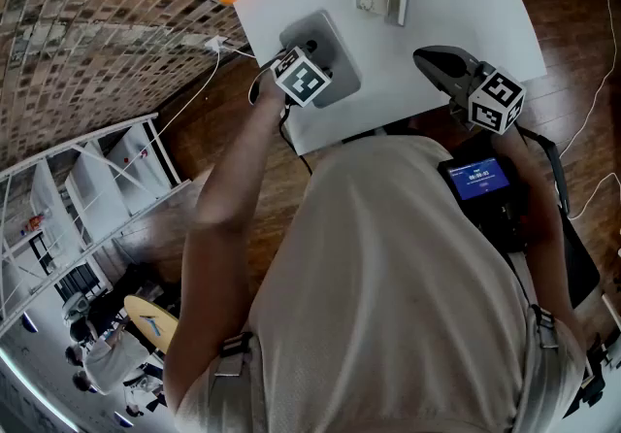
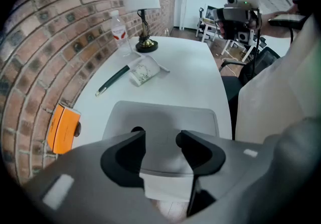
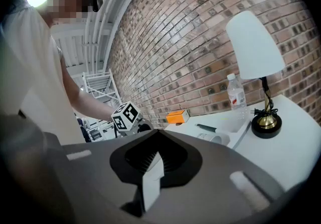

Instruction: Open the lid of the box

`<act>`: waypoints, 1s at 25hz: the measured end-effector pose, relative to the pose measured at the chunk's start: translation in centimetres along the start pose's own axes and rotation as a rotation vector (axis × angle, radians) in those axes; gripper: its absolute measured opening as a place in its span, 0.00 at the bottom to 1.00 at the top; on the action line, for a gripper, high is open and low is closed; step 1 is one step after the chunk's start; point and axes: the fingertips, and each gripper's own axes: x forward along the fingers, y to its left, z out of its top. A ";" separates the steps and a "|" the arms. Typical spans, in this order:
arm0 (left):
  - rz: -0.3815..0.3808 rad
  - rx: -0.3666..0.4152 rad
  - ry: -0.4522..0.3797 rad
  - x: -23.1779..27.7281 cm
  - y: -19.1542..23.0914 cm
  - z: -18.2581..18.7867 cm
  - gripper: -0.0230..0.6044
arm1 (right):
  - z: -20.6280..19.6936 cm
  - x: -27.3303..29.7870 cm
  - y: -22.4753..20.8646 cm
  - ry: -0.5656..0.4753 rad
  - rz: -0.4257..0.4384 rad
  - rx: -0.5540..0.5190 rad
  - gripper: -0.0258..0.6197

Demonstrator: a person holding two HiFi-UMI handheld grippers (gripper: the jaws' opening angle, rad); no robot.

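The grey box (image 2: 165, 120) lies flat on the white table (image 2: 198, 80), lid down, right under our left gripper (image 2: 160, 143). Its near edge runs across the gap between the jaws. Those jaws stand apart, released, with only the lid's surface showing between them; we cannot tell whether the tips touch it. Just left of this gripper an orange pack (image 2: 62, 128) sits at the table's edge against the brick wall. Ahead of the gripper, past the box, lie a dark pen (image 2: 113, 81) and a small clear tub (image 2: 144, 72). Farther ahead stand a bottle (image 2: 119, 31) and a lamp (image 2: 143, 9). We hold our right gripper (image 3: 156, 140) well to the right of the box, above the table's near edge. Its jaws are clenched together with nothing in them. From it, the left gripper's marker cube (image 3: 125, 116) shows off to the left.
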 end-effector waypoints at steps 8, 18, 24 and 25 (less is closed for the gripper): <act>-0.093 0.054 0.200 2.7 0.5 -0.4 0.46 | 0.1 -1.7 -2.1 -0.020 -0.027 0.028 0.04; -0.149 0.078 0.378 3.8 0.3 -1.8 0.53 | -0.1 -1.6 -2.3 -0.014 -0.039 0.041 0.04; -0.103 0.068 0.231 1.5 -0.4 -1.2 0.51 | 0.2 -0.8 -2.0 0.000 -0.021 0.029 0.04; -0.105 0.037 0.200 0.7 -0.8 -1.5 0.51 | 0.3 -0.4 -1.8 0.005 -0.013 0.029 0.04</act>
